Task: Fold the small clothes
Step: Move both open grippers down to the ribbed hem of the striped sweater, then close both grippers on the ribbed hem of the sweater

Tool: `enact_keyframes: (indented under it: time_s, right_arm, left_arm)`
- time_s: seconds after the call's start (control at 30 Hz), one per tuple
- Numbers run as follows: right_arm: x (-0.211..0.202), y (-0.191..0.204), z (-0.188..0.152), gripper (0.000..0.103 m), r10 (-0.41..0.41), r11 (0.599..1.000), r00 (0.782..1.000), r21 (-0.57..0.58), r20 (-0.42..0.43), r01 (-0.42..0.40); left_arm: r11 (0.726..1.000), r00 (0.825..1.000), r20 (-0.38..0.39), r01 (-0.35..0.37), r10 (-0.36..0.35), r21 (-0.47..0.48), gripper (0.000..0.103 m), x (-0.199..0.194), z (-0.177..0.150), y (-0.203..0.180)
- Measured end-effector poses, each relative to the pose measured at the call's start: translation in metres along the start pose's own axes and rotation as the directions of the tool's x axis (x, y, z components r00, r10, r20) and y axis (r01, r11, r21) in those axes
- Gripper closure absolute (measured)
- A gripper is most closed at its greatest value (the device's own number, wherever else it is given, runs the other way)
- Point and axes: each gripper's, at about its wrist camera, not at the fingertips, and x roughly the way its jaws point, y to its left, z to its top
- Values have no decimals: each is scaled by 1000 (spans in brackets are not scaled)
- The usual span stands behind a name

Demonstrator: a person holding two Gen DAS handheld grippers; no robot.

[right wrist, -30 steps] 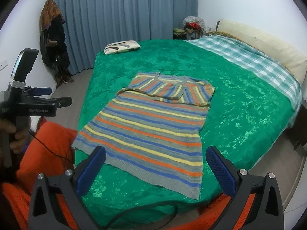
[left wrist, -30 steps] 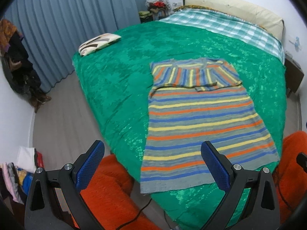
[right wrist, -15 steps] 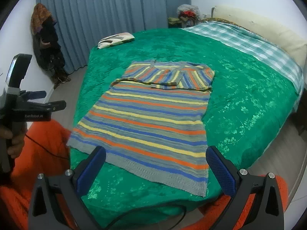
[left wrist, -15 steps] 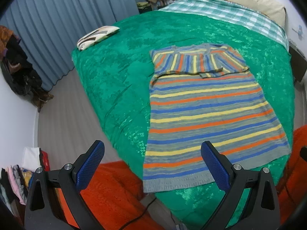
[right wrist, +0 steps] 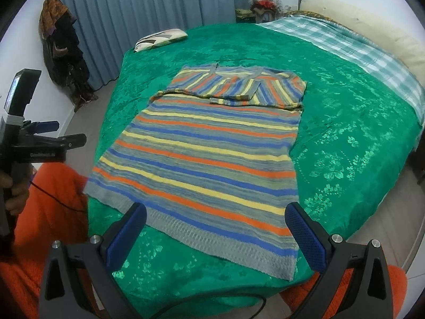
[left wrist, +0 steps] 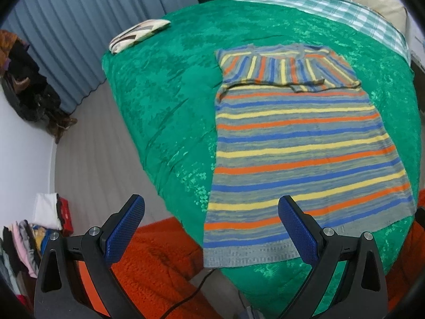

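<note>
Both grippers had moved closer over the striped knit dress (left wrist: 297,143), spread flat on the green bedspread (left wrist: 164,101). Left gripper (left wrist: 211,228) and right gripper (right wrist: 215,230) gaped, empty. Only the right view showed the left handle gripped.

Bed cover: you had a green floral spread (left wrist: 164,101) over the bed.
Far end: a checked sheet (right wrist: 353,42) and a cream pillow (right wrist: 372,29) lay there.
Corner: a patterned cushion (left wrist: 138,34) sat near the grey curtain (right wrist: 148,8).
Left wall: dark clothes (right wrist: 63,45) hung beside you.
</note>
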Motion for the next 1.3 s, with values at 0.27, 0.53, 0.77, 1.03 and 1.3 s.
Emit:
enact_keyframes:
  time_s: [0.27, 0.53, 0.77, 1.03, 1.3]
  right_arm:
    - [12, -8, -3, 1, 8, 999, 1000, 40, -24, -7]
    - [21, -10, -5, 1, 17, 999, 998, 47, -54, -15]
    - [3, -64, -17, 2, -48, 997, 989, 59, -139, 57]
    - [34, -102, -30, 18, 126, 969, 966, 238, -227, -71]
    - [61, -107, -41, 93, 208, 954, 917, 278, -339, -114]
  left_arm:
    - [1000, 999, -35, -11, 12, 22, 2, 14, -3, -3]
    - [1000, 997, -77, 3, -1, 27, 2, 33, -10, -1]
    - [980, 959, -200, 192, -199, -55, 4, 72, -44, 13]
    - [961, 927, -255, 267, -276, -69, 21, 91, -56, -2]
    - [948, 889, -330, 294, -318, -121, 55, 96, -55, 2]
